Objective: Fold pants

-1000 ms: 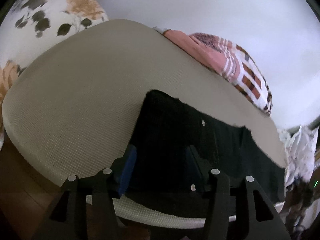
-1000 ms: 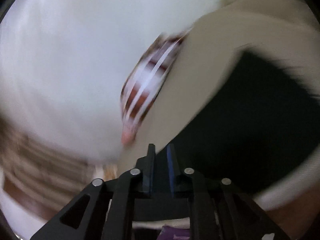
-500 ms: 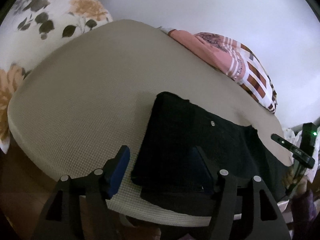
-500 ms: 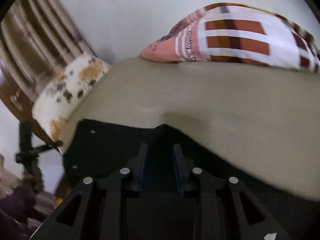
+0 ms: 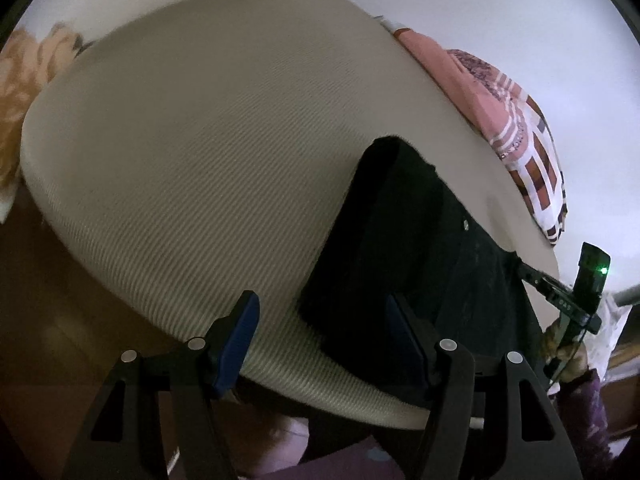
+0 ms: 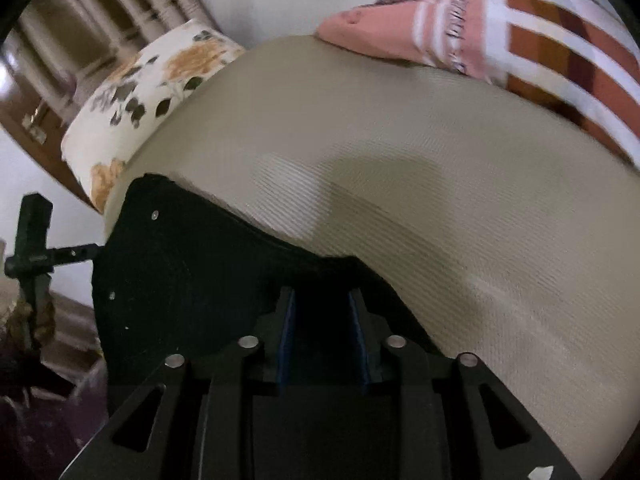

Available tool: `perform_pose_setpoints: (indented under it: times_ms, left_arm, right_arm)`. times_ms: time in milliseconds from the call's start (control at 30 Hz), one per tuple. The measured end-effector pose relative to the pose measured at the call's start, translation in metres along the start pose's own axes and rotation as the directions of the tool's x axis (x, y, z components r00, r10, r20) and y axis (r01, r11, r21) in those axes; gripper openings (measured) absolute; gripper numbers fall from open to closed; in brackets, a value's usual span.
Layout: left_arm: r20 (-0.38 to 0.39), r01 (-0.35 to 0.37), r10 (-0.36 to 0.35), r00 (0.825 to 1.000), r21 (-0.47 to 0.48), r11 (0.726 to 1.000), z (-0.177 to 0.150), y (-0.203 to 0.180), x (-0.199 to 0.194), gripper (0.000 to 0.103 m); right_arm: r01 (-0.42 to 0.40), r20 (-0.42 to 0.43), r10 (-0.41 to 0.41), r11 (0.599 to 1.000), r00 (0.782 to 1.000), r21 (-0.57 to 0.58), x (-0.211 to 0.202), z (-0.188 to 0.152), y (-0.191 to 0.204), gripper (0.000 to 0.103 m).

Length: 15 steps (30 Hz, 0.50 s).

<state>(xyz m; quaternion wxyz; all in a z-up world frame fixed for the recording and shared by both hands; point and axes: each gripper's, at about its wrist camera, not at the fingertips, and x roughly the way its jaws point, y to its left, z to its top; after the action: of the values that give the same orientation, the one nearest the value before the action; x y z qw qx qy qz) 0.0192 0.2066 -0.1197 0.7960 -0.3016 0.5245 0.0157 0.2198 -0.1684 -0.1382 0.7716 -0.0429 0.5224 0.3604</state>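
Here the black pants (image 5: 416, 264) lie folded on the beige mattress (image 5: 208, 152), along its near edge and toward the near right corner as the left wrist view has it. No container shows in either view.

The left tongs (image 5: 326, 344) are released, the blue-padded fingers (image 5: 240, 332) spread wide: one sits over bare mattress at the near edge, the other over the left end of the pants. Half a second ago the same tongs sat closer over that folded end; now they are drawn back and to the left, with more bare mattress showing ahead of them.

The right tongs (image 6: 322, 340) hang over the pants at the near edge with a moderate gap between the fingers; whether they pinch any cloth I cannot tell, since the fabric under them is all dark. The gap is wider than it was half a second ago.

Only the left view shows the right tongs from outside, at the mattress's right end with a green light lit. Only the right view shows the brown curtain (image 6: 100, 28) and the whole floral pillow (image 6: 148, 88) at the far left corner. The pink-and-brown checked blanket (image 6: 532, 32) lies along the far edge in both.
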Motion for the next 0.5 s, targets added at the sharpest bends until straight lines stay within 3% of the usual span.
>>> perform_pose_setpoints:
  times_ms: [67,167,333,500]
  left_arm:
    - [-0.009,-0.007,0.007,1.000,-0.002,1.000,-0.004,0.002,-0.001,0.066]
    - [-0.023,-0.001,0.001,1.000,-0.011,1.000,-0.008,0.003,-0.002,0.067]
    - [-0.021,-0.012,0.011,1.000,-0.022,1.000,-0.013,0.005,-0.008,0.068]
    - [-0.043,-0.007,0.006,0.999,-0.018,1.000,-0.019,0.007,-0.009,0.068]
  right_arm:
    - [0.048,0.001,-0.048,0.997,0.999,-0.052,0.003,0.001,0.005,0.015]
    - [0.071,0.051,-0.069,0.997,0.996,-0.029,-0.005,0.000,0.001,0.006]
    - [0.152,0.125,-0.155,0.988,0.980,0.034,0.001,-0.006,-0.001,0.005]
    - [0.143,0.176,-0.161,0.983,0.971,0.112,0.006,-0.010,-0.011,0.004]
